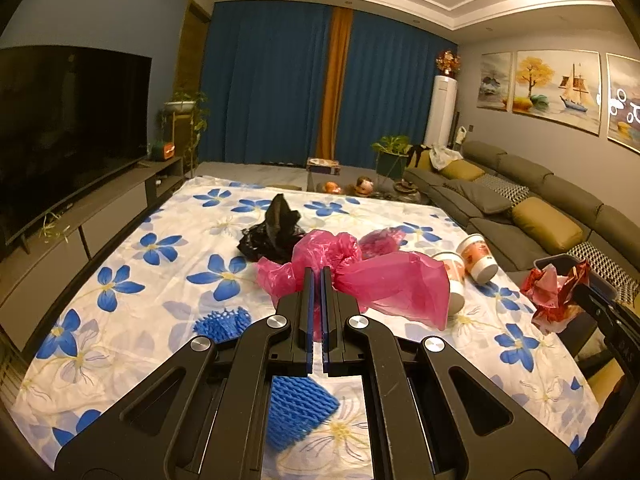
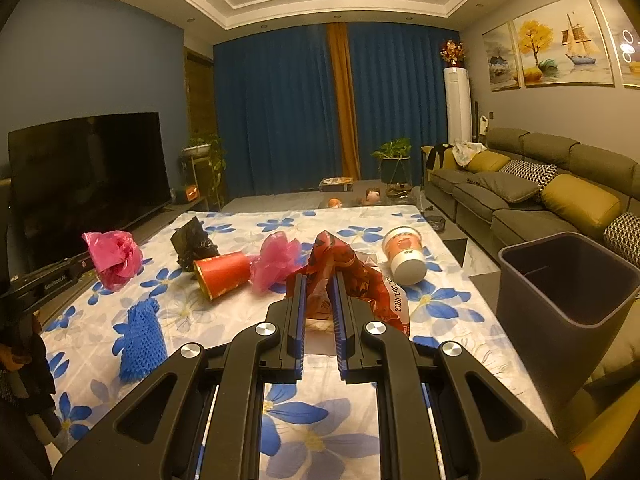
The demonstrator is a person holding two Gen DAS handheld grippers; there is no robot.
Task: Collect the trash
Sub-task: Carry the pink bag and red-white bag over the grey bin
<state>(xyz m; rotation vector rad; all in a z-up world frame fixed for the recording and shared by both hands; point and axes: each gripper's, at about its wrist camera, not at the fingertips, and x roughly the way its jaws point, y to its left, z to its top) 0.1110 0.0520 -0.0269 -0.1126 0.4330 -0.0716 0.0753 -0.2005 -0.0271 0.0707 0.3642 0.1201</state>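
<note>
My left gripper (image 1: 319, 276) is shut on a crumpled pink plastic bag (image 1: 384, 284), held above the floral tablecloth (image 1: 132, 264). The right wrist view shows the same bag (image 2: 114, 258) hanging from the left gripper (image 2: 86, 265) at the left. My right gripper (image 2: 320, 280) is shut on a red printed snack wrapper (image 2: 360, 280). That wrapper (image 1: 556, 292) and the right gripper (image 1: 582, 288) also appear at the right edge of the left wrist view. A dark grey bin (image 2: 560, 288) stands open beside the table's right edge.
On the cloth lie a black bag (image 2: 192, 244), a second pink bag (image 2: 276, 258), a tipped red cup (image 2: 224, 274), a white paper cup (image 2: 404, 254) and blue foam netting (image 2: 142, 340). A TV (image 2: 88, 176) stands left, a sofa (image 2: 520, 200) right.
</note>
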